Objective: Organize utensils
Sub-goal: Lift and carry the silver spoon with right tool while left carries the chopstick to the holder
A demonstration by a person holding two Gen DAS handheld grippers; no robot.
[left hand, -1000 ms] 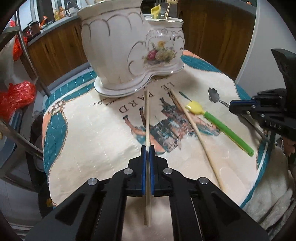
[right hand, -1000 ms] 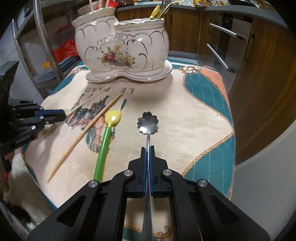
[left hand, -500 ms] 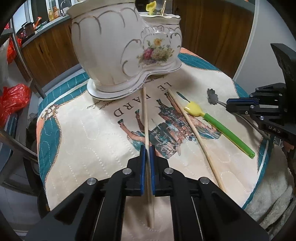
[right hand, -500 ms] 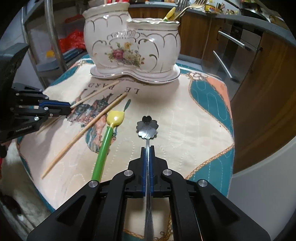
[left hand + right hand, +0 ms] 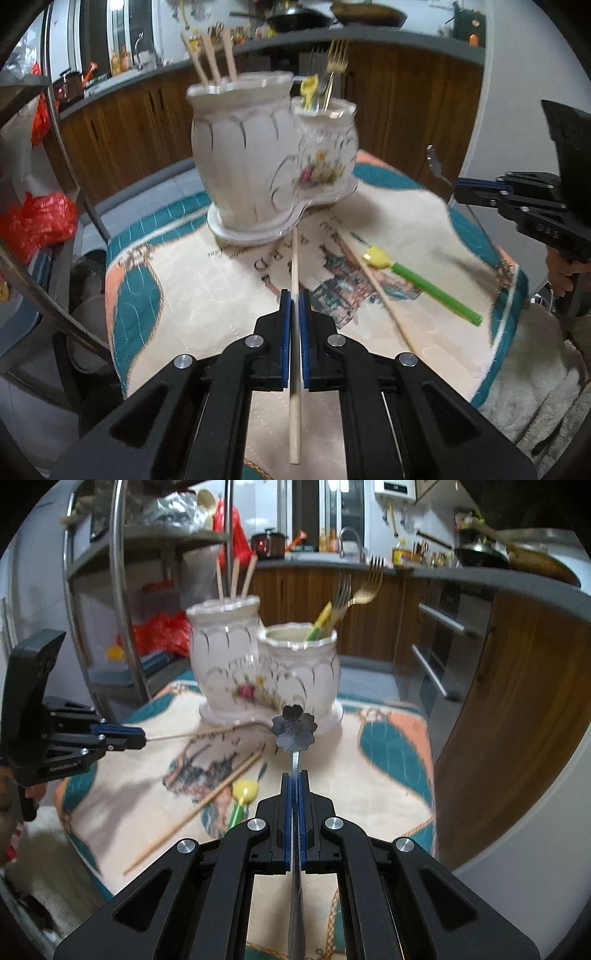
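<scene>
My left gripper [image 5: 294,295] is shut on a wooden chopstick [image 5: 294,258] that points toward the white porcelain utensil holder [image 5: 266,162]. My right gripper [image 5: 294,775] is shut on a metal spoon with a flower-shaped bowl [image 5: 294,727], lifted off the cloth in front of the holder [image 5: 266,668]. The taller compartment holds three chopsticks [image 5: 234,578]; the lower one holds forks [image 5: 364,587] and a yellow-green spoon. On the cloth lie a second chopstick [image 5: 376,291] and a yellow-headed green spoon [image 5: 424,284]. Each gripper shows in the other's view, the right [image 5: 461,186], the left [image 5: 142,738].
A printed quilted cloth [image 5: 192,295] covers the small table, whose edges drop off on every side. A metal rack with red bags [image 5: 37,221] stands at the left. Wooden kitchen cabinets [image 5: 517,686] and a counter run behind and to the right. A white fluffy towel [image 5: 528,369] lies by the table.
Both grippers rose and tilted up. The flower spoon and the chopstick came off the cloth with them. The holder's rim and its contents now show in both views.
</scene>
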